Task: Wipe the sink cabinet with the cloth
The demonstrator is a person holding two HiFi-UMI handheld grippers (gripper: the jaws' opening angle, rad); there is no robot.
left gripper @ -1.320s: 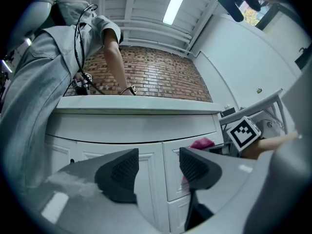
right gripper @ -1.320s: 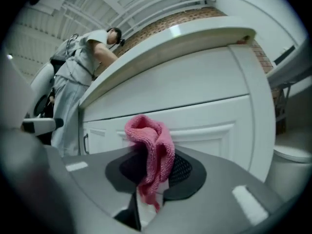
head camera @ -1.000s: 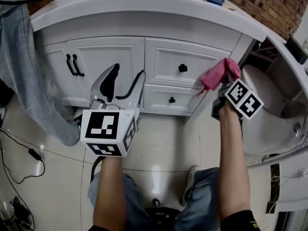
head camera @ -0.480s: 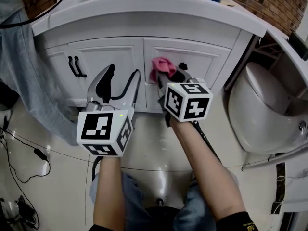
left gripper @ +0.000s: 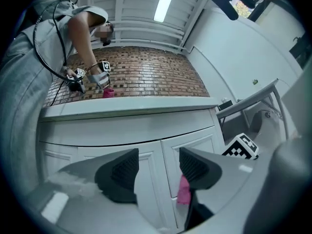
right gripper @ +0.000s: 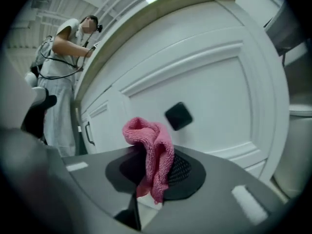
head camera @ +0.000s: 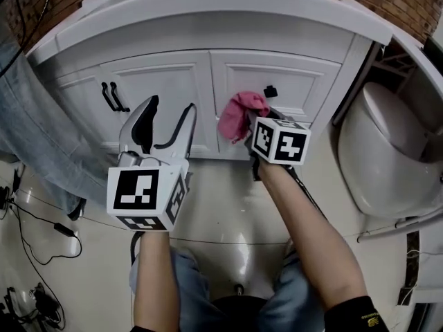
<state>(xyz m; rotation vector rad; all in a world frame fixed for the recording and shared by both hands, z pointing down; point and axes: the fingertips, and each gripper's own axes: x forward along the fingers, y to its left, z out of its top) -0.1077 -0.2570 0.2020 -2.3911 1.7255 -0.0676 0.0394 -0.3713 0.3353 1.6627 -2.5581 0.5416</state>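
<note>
Cloth (head camera: pixel 240 116) is up at the cabinet (head camera: pixel 173 81) now, a pink bunch clenched tight in the right tongs (right gripper: pixel 153 174), sitting just left of the black knob (head camera: pixel 270 91) on the upper drawer (head camera: pixel 304 81). From the right gripper view the fabric flops over the jaw tips with the white panel right behind it. Looks like contact, though I can't say for sure it's pressed flat. The left tongs (head camera: pixel 165 120) hang released, jaws well apart, nothing between them, aimed at the door (head camera: pixel 159 92) with the twin black handles (head camera: pixel 111 97). So we're mid-wipe, I'd say, working the drawer face under the worktop (head camera: pixel 208 5), with plenty of front left to cover. Next move calls for a firm press so the bunch spreads against the panel, then a steady sweep across, steering round that knob rather than snagging on it. The doors on the left and the lower drawer look like the ground left to take. The grip needs to hold too, since only a fold of the cloth is pinched and a hard drag could tug it free
</note>
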